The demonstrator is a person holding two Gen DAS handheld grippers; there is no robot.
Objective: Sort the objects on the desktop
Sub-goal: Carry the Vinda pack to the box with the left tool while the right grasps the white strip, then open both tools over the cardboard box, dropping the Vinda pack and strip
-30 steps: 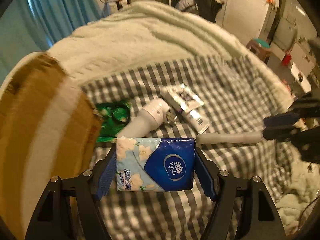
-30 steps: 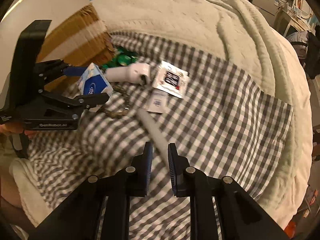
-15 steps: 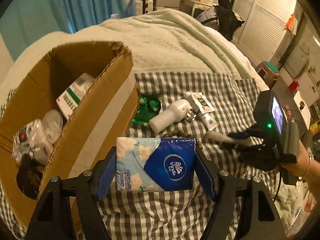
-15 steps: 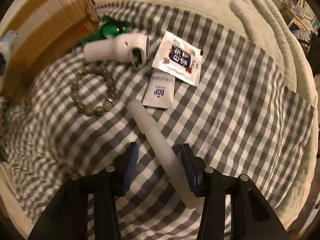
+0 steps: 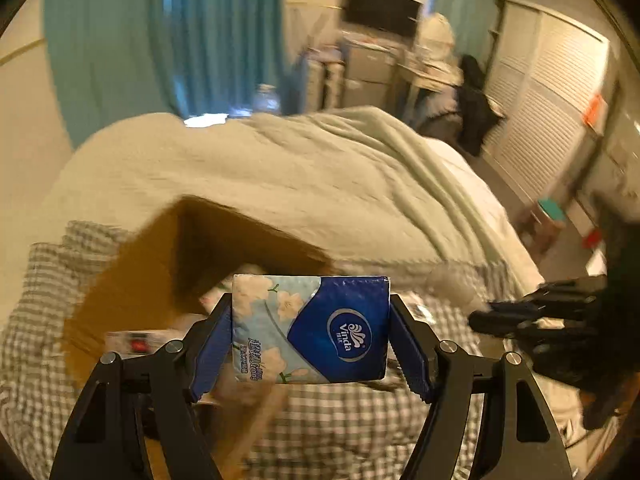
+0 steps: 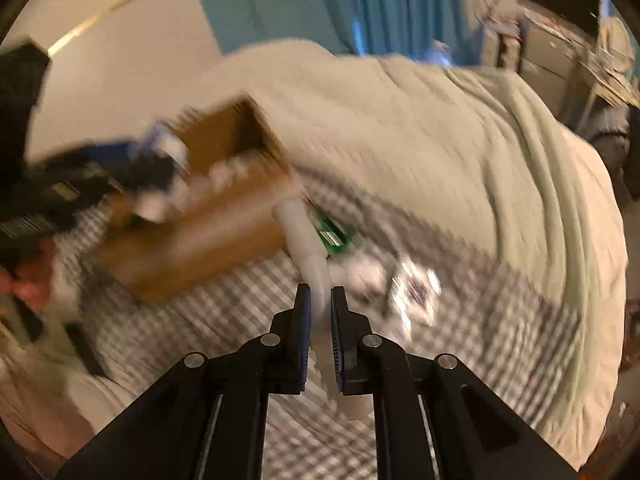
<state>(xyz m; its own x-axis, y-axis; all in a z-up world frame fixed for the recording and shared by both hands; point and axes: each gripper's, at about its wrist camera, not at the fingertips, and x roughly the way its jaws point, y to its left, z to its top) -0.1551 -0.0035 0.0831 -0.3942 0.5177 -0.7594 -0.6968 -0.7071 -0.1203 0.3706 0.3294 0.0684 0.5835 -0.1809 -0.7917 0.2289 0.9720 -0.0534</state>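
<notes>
My left gripper is shut on a blue and floral tissue pack, held above the checked cloth in front of the open cardboard box. My right gripper is shut on a long white tube, which sticks out ahead of the jaws, lifted off the cloth and pointing toward the cardboard box. The right wrist view is blurred; the left gripper shows as a dark shape at the left over the box. The right gripper appears dark at the right of the left wrist view.
On the checked cloth lie a green packet, a white device and a printed sachet. A pale blanket covers the bed behind. Boxed items lie inside the box. A hand shows at the far left.
The right gripper closed on the white tube and lifted it off the cloth. The left gripper rose with the tissue pack, and the view swung up toward the box's far side.
</notes>
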